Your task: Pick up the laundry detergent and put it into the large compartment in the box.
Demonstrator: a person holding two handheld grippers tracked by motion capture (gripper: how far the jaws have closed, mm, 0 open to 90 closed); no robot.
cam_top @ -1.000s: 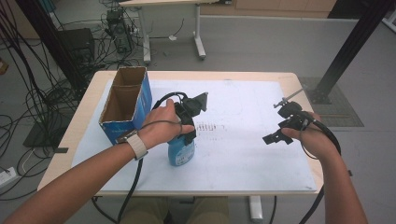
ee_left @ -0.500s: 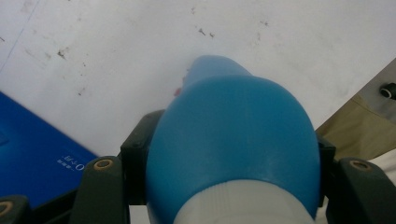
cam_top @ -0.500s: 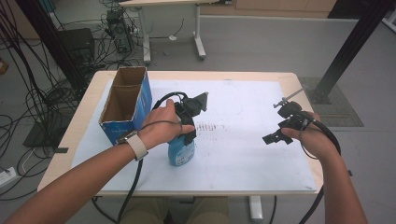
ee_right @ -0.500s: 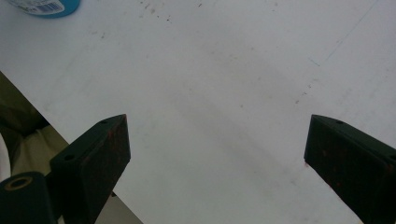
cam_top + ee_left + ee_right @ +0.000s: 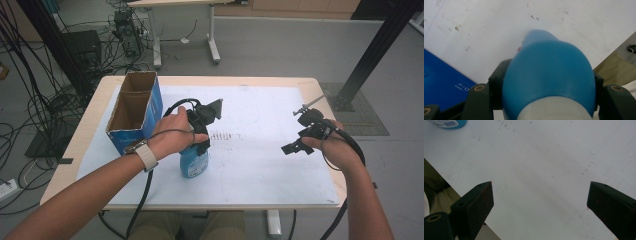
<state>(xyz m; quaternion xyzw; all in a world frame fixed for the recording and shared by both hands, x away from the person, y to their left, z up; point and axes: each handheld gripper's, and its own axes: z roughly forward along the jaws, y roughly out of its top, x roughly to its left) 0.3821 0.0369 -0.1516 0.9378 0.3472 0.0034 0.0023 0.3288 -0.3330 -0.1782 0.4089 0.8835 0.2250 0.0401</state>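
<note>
Gripping blue bottle point(image 5: 194, 161) w/ left gripper point(image 5: 202, 131) fingers clamped; right gripper point(image 5: 303, 141) fingers wide. Next: lift toward box point(image 5: 134, 112), keep upright.

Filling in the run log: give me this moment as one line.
left claw: shut on blue bottle | bottle: upright on white mat | right claw: open, empty, above mat | blue box: beside bottle

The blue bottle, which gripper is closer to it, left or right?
Left. The left gripper is shut on the blue bottle, its fingers pressing both sides near the top. The right gripper hangs open, well off to the bottle's right over the white sheet.
</note>
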